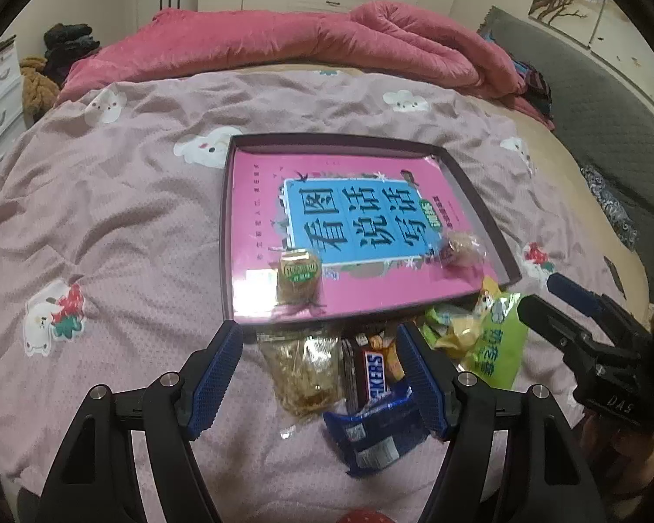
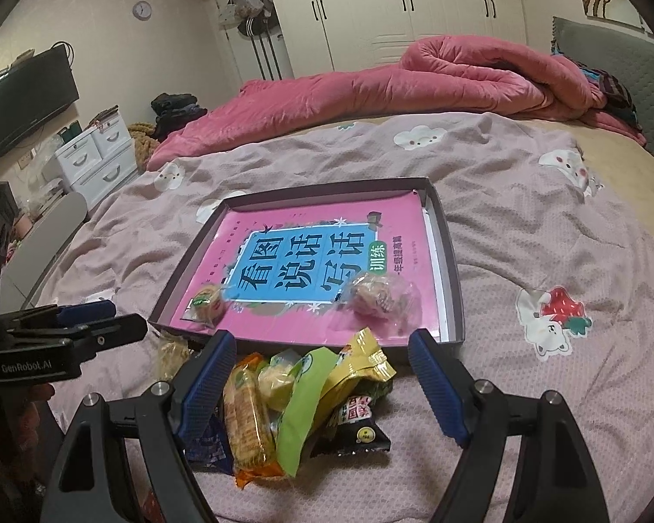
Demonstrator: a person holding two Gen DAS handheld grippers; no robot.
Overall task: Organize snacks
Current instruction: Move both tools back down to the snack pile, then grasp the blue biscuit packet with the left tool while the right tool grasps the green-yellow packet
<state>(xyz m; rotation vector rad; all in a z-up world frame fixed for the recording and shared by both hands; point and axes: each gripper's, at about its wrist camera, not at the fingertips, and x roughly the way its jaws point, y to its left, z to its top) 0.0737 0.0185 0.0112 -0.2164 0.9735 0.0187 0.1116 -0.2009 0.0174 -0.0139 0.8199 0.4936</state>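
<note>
A dark shallow tray with a pink book in it lies on the bed. Two wrapped pastries sit in it: one with a green label, one in clear wrap. Loose snacks lie before the tray: a clear crisp bag, a Snickers bar, a blue cookie pack, green and yellow packs, an orange biscuit pack. My left gripper is open above the pile. My right gripper is open above the pile.
A pink quilt is bunched at the far side of the bed. A grey headboard is on the right. White drawers and a TV stand at the left.
</note>
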